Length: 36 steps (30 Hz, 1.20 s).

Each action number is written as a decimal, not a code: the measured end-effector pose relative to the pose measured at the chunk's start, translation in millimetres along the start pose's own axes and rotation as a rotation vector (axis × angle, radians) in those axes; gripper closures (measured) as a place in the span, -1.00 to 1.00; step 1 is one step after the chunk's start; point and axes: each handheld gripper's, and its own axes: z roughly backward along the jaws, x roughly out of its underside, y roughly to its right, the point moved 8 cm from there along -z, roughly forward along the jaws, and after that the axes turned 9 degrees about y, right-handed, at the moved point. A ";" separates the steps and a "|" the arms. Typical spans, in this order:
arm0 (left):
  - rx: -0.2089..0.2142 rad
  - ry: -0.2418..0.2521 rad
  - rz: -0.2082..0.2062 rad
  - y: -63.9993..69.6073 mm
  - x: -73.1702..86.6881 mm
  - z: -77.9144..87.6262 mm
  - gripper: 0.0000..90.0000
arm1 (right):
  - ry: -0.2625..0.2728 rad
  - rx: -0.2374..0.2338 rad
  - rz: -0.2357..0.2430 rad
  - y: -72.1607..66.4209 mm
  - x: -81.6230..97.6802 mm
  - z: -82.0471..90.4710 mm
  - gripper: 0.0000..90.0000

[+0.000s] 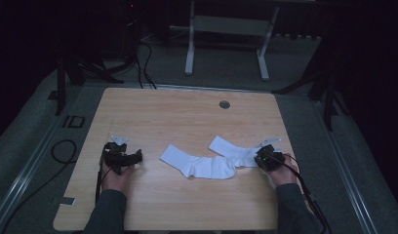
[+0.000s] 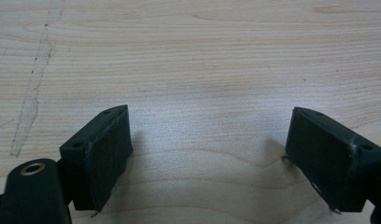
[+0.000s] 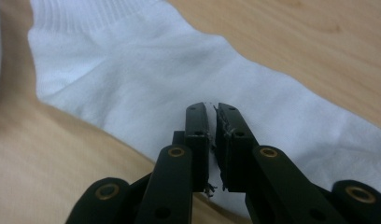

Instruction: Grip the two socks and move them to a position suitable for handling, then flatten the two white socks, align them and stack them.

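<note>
**Right claw pinches the near sock, left claw waits wide**

Here we are over the wooden table (image 1: 187, 112), pale grain running across it, a small round grommet (image 1: 225, 104) set near its far edge. On the middle of the board lie two white socks. The left sock (image 1: 197, 163) stretches flat across the centre, its far-right end overlapping the right sock (image 1: 233, 151), which angles up and away toward the far side.

Now the hands. The right gripper (image 1: 259, 159) sits right at the near end of the right sock (image 3: 179, 79), and from the right gripper view its jaws are drawn nearly together on the white fabric, a thin fold of cloth showing in the narrow slot between the pads. The sock spreads out ahead of the claw and to both sides, ribbed cuff at the far top-left.

Over on the other side, the left gripper (image 1: 138, 157) rests on bare wood, well apart from the left sock. Its jaws stand wide apart, just table (image 2: 202, 70) between them.
</note>
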 end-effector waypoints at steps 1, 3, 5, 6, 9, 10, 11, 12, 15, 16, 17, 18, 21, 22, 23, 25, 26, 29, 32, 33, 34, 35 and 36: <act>0.000 0.000 0.000 0.0 0.0 0.0 -0.68 | -0.004 0.002 0.005 -0.2 2.7 2.5 0.84; 0.000 0.000 0.000 0.0 0.0 0.0 -0.68 | -0.017 0.000 0.012 -1.7 7.1 6.8 0.83; 0.000 0.000 0.001 0.2 0.0 0.0 -0.68 | -0.030 -0.007 0.011 -2.8 10.3 10.4 0.81; 0.000 0.000 0.001 0.2 0.0 0.0 -0.68 | -0.040 -0.010 0.004 -3.4 11.9 12.2 0.79; 0.001 0.000 0.000 0.2 -0.1 -0.1 -0.68 | -0.081 -0.019 -0.004 -6.9 13.3 17.7 0.67; 0.001 0.000 0.000 0.2 -0.1 -0.1 -0.68 | -0.073 -0.022 0.001 -8.9 10.8 18.5 0.64; 0.001 0.000 0.000 0.3 -0.1 -0.1 -0.68 | -0.061 -0.034 0.009 -11.1 6.9 18.8 0.62; 0.001 0.000 -0.001 0.2 -0.1 -0.1 -0.68 | -0.048 -0.047 0.012 -13.1 2.3 18.5 0.60; 0.001 -0.001 -0.002 0.2 0.0 0.0 -0.68 | 0.011 -0.086 0.049 -20.4 -16.4 14.4 0.51; 0.001 -0.001 -0.002 0.2 0.0 0.0 -0.68 | 0.011 -0.086 0.049 -20.4 -16.4 14.4 0.51; 0.001 0.000 -0.001 0.3 -0.1 -0.1 -0.68 | 0.059 -0.137 0.083 -29.6 -31.6 10.3 0.49; 0.001 0.000 -0.001 0.2 0.0 -0.1 -0.68 | 0.066 -0.142 0.101 -31.9 -36.0 8.4 0.48; 0.001 0.000 -0.002 0.2 -0.1 0.0 -0.68 | 0.074 -0.164 0.138 -41.3 -53.2 -2.1 0.42; 0.001 0.000 -0.002 0.2 -0.1 -0.1 -0.68 | 0.072 -0.166 0.145 -43.1 -56.8 -4.8 0.41; 0.002 0.000 -0.002 0.2 -0.1 -0.1 -0.68 | 0.072 -0.173 0.156 -45.9 -61.2 -8.6 0.38; 0.002 0.000 -0.001 0.2 0.0 -0.1 -0.68 | 0.063 -0.179 0.175 -49.9 -68.9 -16.8 0.35; 0.002 0.000 -0.002 0.3 -0.1 -0.1 -0.68 | 0.057 -0.181 0.183 -50.6 -70.8 -19.3 0.33; 0.003 0.000 -0.002 0.4 -0.1 -0.1 -0.68 | 0.034 -0.198 0.197 -51.7 -75.4 -28.5 0.28; 0.003 0.001 -0.001 0.4 -0.1 -0.2 -0.68 | 0.001 -0.224 0.213 -52.7 -75.2 -37.3 0.26; 0.003 0.001 -0.002 0.4 -0.1 -0.2 -0.68 | -0.011 -0.227 0.220 -53.4 -74.4 -39.9 0.24; 0.003 0.001 -0.002 0.5 -0.1 -0.2 -0.68 | -0.022 -0.237 0.228 -54.7 -73.2 -42.1 0.23; 0.004 0.001 -0.002 0.5 -0.1 -0.2 -0.68 | -0.028 -0.248 0.231 -55.7 -72.3 -44.1 0.22; 0.004 0.001 -0.002 0.5 -0.1 -0.2 -0.68 | -0.028 -0.248 0.231 -55.7 -72.3 -44.1 0.22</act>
